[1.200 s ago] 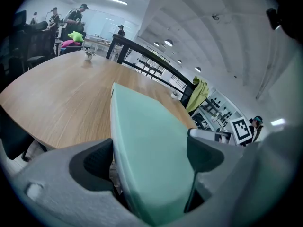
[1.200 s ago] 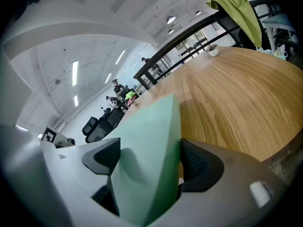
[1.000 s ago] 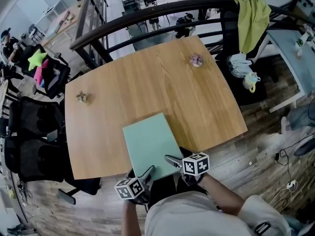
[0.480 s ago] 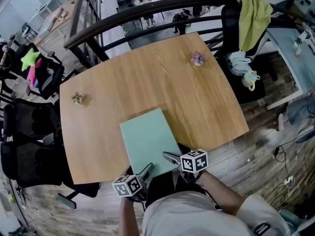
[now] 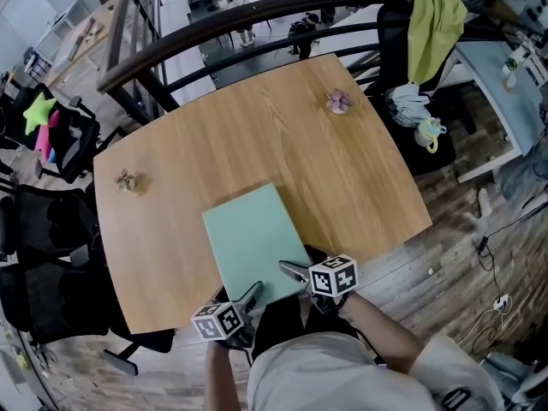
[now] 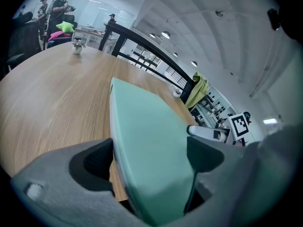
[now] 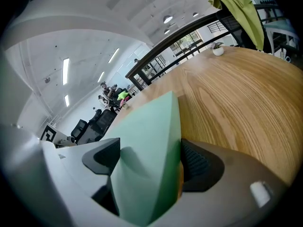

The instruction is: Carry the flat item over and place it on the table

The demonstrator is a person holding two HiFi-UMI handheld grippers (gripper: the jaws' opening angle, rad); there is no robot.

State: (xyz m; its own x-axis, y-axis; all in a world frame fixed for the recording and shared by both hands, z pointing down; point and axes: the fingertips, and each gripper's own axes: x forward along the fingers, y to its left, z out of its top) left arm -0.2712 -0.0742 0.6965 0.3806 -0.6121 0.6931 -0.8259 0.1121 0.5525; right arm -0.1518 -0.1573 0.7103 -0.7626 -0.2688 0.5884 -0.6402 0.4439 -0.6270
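A pale green flat board (image 5: pixel 251 240) lies low over the wooden table (image 5: pixel 257 135), and its near edge sticks out past the table's front edge. My left gripper (image 5: pixel 249 299) is shut on the board's near left corner. My right gripper (image 5: pixel 292 272) is shut on its near right corner. In the left gripper view the board (image 6: pixel 142 136) fills the gap of the left gripper (image 6: pixel 149 157), with both dark pads against it. The right gripper view shows the board (image 7: pixel 151 145) squeezed by the right gripper (image 7: pixel 149 160). Whether the board touches the tabletop I cannot tell.
Two small ornaments stand on the table, one at the left (image 5: pixel 126 181) and one at the far right (image 5: pixel 337 102). A black railing (image 5: pixel 214 20) runs behind the table. Black chairs (image 5: pixel 43 229) stand at the left; a yellow-green cloth (image 5: pixel 432 20) hangs at the far right.
Both grippers and the green board have moved a little farther over the table, away from me. Both stay shut on it.
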